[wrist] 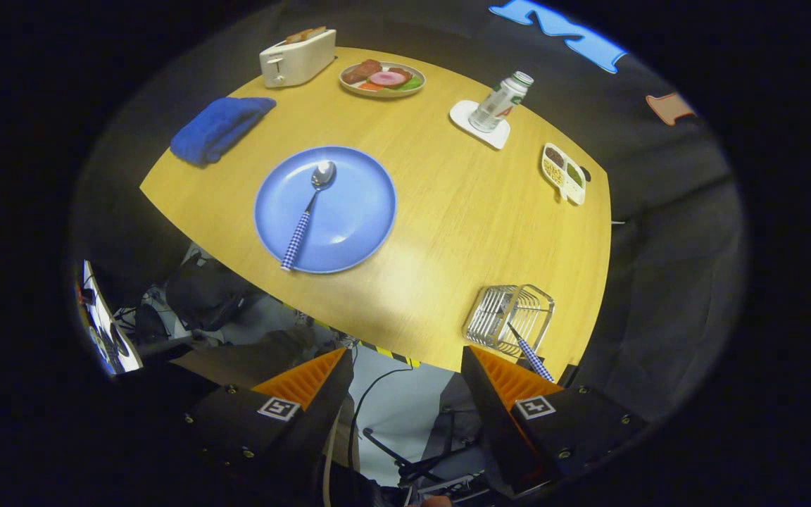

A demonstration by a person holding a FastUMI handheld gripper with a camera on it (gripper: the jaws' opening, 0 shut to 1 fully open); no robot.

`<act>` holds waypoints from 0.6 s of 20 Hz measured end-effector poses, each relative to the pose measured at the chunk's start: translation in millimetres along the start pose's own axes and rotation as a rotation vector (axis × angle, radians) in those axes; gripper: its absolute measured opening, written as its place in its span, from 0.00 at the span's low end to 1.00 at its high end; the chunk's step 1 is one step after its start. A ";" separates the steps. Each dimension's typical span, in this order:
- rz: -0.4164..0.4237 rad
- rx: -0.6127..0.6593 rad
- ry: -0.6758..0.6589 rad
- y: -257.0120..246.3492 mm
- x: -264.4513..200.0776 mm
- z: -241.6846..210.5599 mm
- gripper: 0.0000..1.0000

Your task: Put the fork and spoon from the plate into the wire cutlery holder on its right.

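Gripper view: fingers (pixel 405 366) spread wide, holding nothing, high above the table (pixel 448 232) edge.

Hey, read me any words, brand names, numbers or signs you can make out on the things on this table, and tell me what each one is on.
Nothing here is legible.
Bottle on the white coaster: a label with green and red print, too blurred to read.
Toaster: no visible writing.
Hand-held gripper, open and empty: a square black-and-white marker on each finger, a pattern, not text.
Spoon, blue plate and wire cutlery holder: no text.
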State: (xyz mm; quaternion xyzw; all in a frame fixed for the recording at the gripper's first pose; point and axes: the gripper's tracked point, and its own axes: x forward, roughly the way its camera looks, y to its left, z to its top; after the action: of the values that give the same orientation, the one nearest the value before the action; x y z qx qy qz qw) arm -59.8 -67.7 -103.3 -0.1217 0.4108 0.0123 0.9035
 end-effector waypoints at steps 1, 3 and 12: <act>0.003 -0.011 -0.027 7.1 -2.9 6.4 0.95; 0.005 -0.017 -0.098 14.8 -3.4 21.6 0.95; 0.100 -0.013 -0.149 73.1 14.2 50.8 0.95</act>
State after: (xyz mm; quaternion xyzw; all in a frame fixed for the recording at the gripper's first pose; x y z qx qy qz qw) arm -21.8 13.8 -97.1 -0.1056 0.3479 0.0689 0.9290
